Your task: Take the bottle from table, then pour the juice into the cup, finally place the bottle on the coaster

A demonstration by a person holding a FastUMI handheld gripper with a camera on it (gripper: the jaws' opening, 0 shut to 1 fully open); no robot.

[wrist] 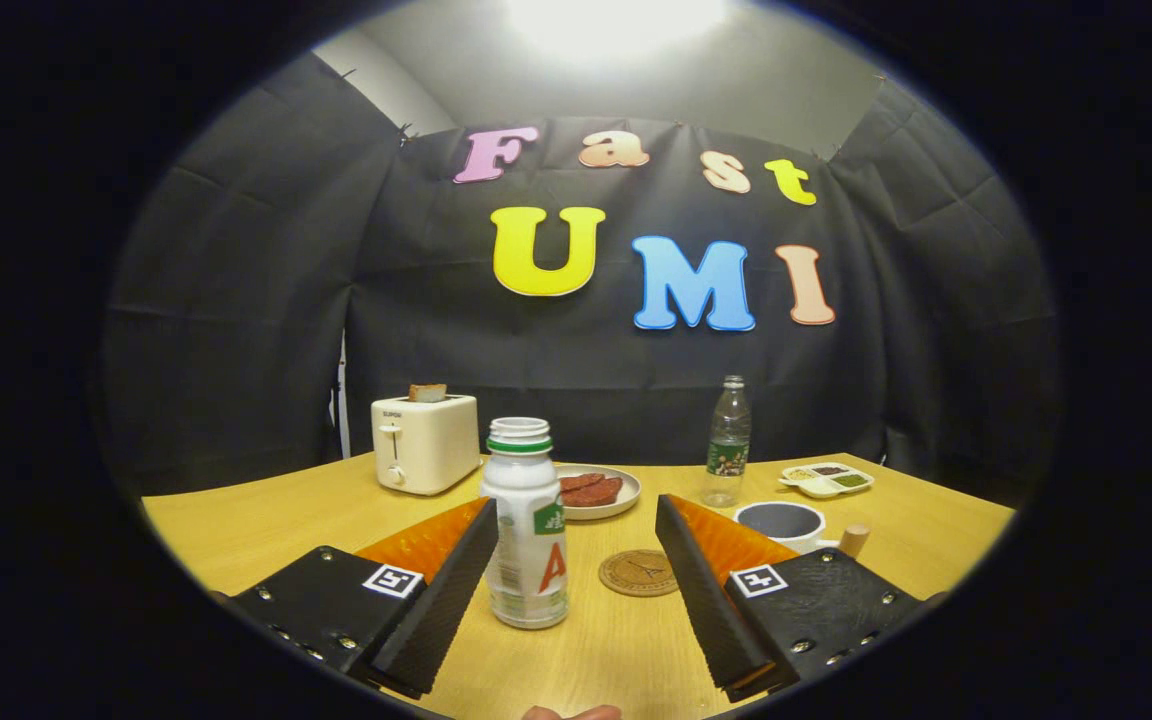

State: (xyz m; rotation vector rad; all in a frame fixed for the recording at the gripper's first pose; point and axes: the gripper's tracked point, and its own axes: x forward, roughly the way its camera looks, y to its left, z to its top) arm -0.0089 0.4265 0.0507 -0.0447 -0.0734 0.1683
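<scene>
While the jaws of the gripper (576, 560) stand spread, grasping nothing, the juice bottle (528, 530) sits between them, touching the nine o'clock finger. Centre it, then clamp mid-body, keeping it upright.
</scene>
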